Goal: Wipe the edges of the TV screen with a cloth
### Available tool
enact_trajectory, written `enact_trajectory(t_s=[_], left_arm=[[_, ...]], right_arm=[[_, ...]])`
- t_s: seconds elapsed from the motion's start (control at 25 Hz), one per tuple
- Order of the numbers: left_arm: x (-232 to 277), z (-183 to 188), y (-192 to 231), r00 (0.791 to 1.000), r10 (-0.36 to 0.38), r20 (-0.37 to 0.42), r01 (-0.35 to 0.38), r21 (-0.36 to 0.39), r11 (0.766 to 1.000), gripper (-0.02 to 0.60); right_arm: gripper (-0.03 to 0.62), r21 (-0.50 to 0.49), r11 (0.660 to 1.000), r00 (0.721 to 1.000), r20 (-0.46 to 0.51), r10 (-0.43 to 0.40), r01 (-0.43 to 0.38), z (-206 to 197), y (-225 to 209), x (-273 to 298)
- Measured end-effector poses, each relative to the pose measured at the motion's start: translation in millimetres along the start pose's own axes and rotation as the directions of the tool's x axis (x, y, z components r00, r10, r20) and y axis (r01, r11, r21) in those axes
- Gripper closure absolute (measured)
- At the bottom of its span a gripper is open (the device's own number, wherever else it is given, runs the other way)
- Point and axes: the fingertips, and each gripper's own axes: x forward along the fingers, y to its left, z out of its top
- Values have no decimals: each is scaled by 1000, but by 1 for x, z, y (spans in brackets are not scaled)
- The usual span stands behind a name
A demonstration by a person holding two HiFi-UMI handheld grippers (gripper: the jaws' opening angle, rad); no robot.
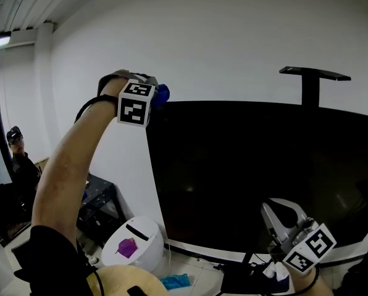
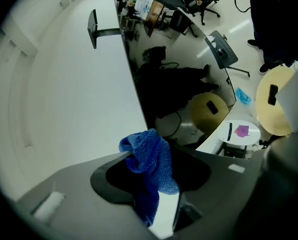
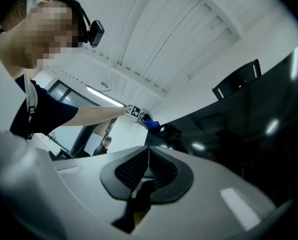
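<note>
You have the blue cloth (image 2: 151,159) bunched and pinched in your left gripper (image 2: 150,180), at the upper left corner of the TV screen (image 1: 264,171). The screen stands upright, dark and glossy.

My left arm (image 1: 63,171) reaches up and to the right, the forearm bare and a dark sleeve (image 1: 45,258) on the upper arm. The left gripper (image 1: 159,97) is held high at the end of it, with its marker cube (image 1: 136,103) turned toward my head camera. Its 2 jaws are pinched on a blue cloth (image 2: 151,159), which bunches between them and hangs out past the tips. My right gripper (image 1: 276,208) sits low at my right side, jaws tilted up and leftward, its cube (image 1: 309,248) below them. In the right gripper view those 2 jaws meet ridge to ridge, with nothing between them.
</note>
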Motion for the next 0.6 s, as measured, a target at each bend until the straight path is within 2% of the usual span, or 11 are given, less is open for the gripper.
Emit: enact_trajectory(t_s=[0.2, 0.6], left_arm=[[-6, 34, 9, 1000, -12, 7, 12, 15, 1000, 393], [-4, 97, 33, 999, -29, -36, 30, 35, 999, 393]], right_arm=[[582, 18, 1000, 1000, -4, -8, 8, -1, -9, -26], [582, 15, 1000, 1000, -12, -27, 27, 15, -51, -93]])
